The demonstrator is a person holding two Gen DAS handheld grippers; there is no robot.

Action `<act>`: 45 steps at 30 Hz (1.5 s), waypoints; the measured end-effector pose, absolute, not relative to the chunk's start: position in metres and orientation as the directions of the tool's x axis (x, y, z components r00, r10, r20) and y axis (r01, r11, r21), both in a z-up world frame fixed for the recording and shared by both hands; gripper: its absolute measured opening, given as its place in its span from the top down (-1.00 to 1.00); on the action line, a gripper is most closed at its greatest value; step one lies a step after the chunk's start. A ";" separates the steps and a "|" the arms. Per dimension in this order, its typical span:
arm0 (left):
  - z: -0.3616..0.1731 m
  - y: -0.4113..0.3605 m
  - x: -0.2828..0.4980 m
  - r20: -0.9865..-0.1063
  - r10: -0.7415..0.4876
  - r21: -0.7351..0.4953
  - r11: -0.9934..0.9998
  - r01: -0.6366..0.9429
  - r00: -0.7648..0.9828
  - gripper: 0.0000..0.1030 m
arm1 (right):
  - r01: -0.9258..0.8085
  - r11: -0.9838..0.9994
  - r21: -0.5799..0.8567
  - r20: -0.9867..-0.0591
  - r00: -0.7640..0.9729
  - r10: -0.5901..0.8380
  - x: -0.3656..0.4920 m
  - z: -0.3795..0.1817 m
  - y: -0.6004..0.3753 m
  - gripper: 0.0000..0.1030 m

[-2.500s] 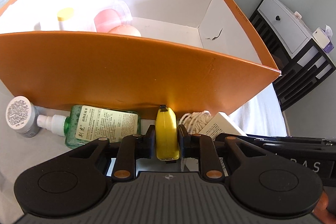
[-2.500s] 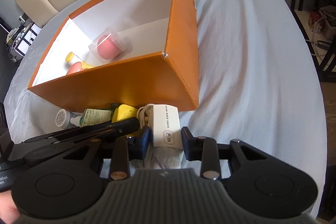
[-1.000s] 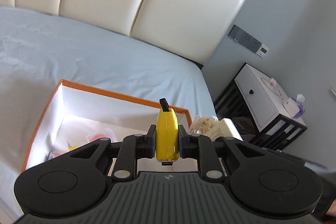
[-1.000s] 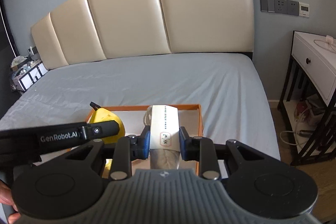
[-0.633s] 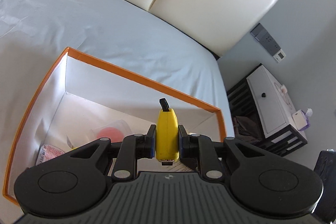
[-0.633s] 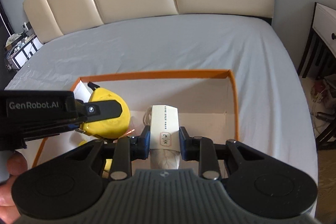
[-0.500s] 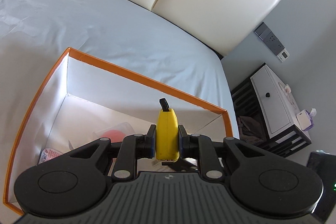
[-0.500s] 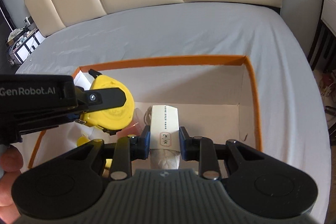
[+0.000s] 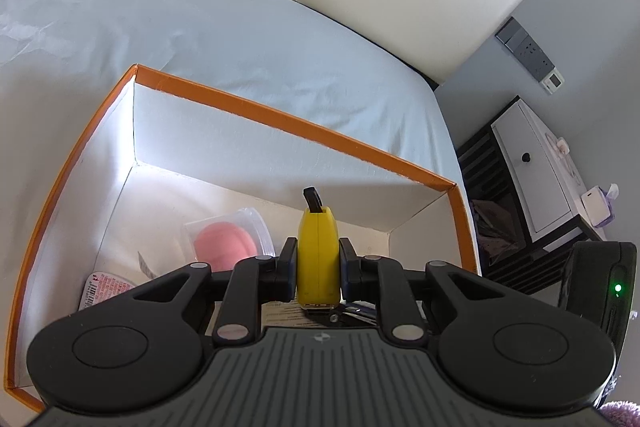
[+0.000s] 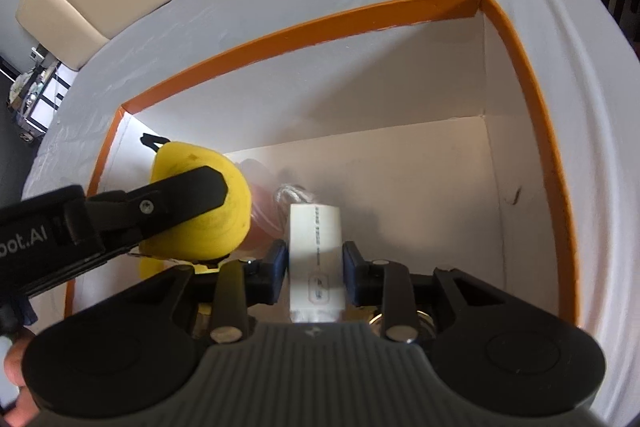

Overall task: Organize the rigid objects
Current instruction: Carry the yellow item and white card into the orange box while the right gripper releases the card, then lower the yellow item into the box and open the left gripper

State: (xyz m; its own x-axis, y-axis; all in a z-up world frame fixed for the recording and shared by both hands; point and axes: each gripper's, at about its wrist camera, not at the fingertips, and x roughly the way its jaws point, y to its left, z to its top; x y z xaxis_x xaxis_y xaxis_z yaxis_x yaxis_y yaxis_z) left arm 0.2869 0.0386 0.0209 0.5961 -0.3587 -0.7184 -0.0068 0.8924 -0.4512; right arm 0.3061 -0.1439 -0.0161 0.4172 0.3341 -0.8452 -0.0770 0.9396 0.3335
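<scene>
Left claw (image 9: 318, 269) is clamped on the yellow tape measure (image 9: 318, 255) above the orange box (image 9: 280, 123) on the bed; right claw (image 10: 315, 269) is opening around the white packet (image 10: 316, 247) — the drop-in step. Next, both loads should fall clear of the pink item (image 9: 224, 243).

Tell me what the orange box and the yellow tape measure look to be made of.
Orange box: apparently cardboard, matte orange outside with plain white inside; its walls are thin with folded corner creases. Yellow tape measure: likely hard moulded plastic with a smooth, slightly glossy shell and a seam down the middle; its black tab looks like rubber or plastic.
</scene>
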 end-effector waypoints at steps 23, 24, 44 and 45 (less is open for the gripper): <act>0.005 0.040 0.286 -0.824 -0.239 -0.309 0.950 -0.054 0.514 0.58 | -0.078 0.886 0.458 -0.849 0.259 0.461 0.323 -0.031 -0.155 0.58; 0.004 0.039 0.286 -0.830 -0.228 -0.293 0.955 -0.052 0.508 0.58 | -0.070 0.877 0.475 -0.842 0.254 0.476 0.323 -0.033 -0.157 0.62; -0.005 -0.006 0.286 -0.829 -0.342 -0.321 0.939 0.123 0.443 0.58 | -0.087 0.941 0.327 -0.728 0.612 0.310 0.282 0.032 -0.202 0.43; -0.009 -0.011 0.286 -0.840 -0.333 -0.306 0.943 0.133 0.428 0.58 | -0.081 0.939 0.335 -0.729 0.609 0.313 0.283 0.031 -0.204 0.43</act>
